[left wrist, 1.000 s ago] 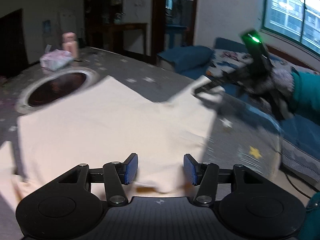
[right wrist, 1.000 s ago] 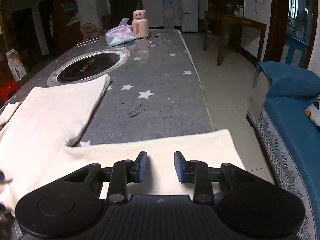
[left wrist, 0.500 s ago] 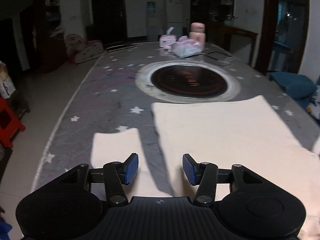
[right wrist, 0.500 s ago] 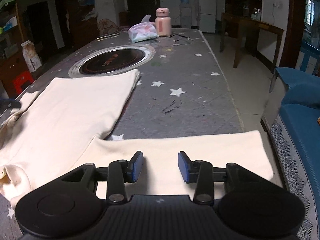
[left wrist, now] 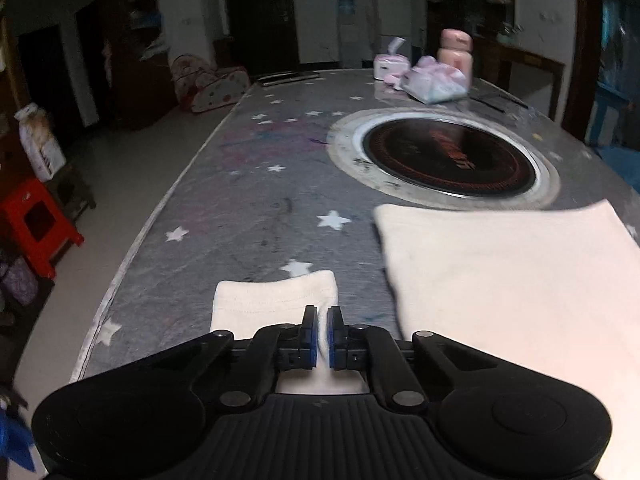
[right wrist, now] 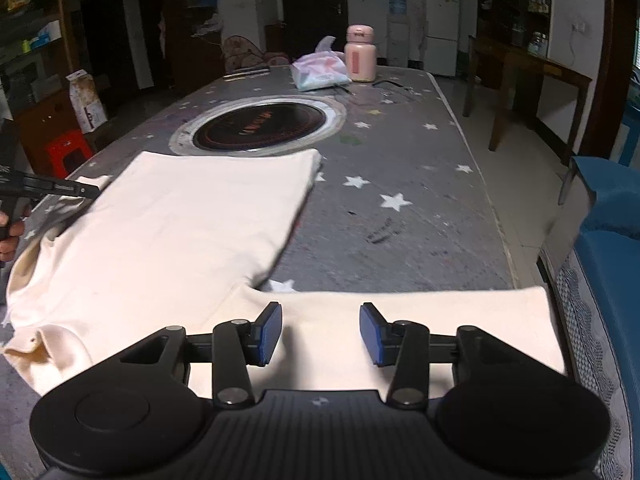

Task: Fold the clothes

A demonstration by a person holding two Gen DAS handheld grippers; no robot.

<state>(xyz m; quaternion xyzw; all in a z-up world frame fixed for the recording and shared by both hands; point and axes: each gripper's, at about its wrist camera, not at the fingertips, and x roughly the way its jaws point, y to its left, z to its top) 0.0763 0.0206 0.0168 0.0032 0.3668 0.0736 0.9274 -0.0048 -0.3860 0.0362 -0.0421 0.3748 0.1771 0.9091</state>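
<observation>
A cream T-shirt (right wrist: 192,232) lies flat on the grey star-patterned table (right wrist: 400,168), its body also showing in the left wrist view (left wrist: 512,280). My left gripper (left wrist: 323,334) is shut on the shirt's left sleeve (left wrist: 276,300), near the sleeve's right edge. It shows at the far left of the right wrist view (right wrist: 60,190). My right gripper (right wrist: 320,332) is open just above the right sleeve (right wrist: 420,320), which lies spread toward the table's right edge.
A round hotplate (left wrist: 448,156) is set into the table beyond the shirt. A pink bottle (right wrist: 361,54) and tissue packs (right wrist: 320,70) stand at the far end. A red stool (left wrist: 36,224) is on the floor at left, a blue sofa (right wrist: 608,248) at right.
My left gripper swung left from the shirt body to the left sleeve and closed on it. My right gripper opened wider over the right sleeve.
</observation>
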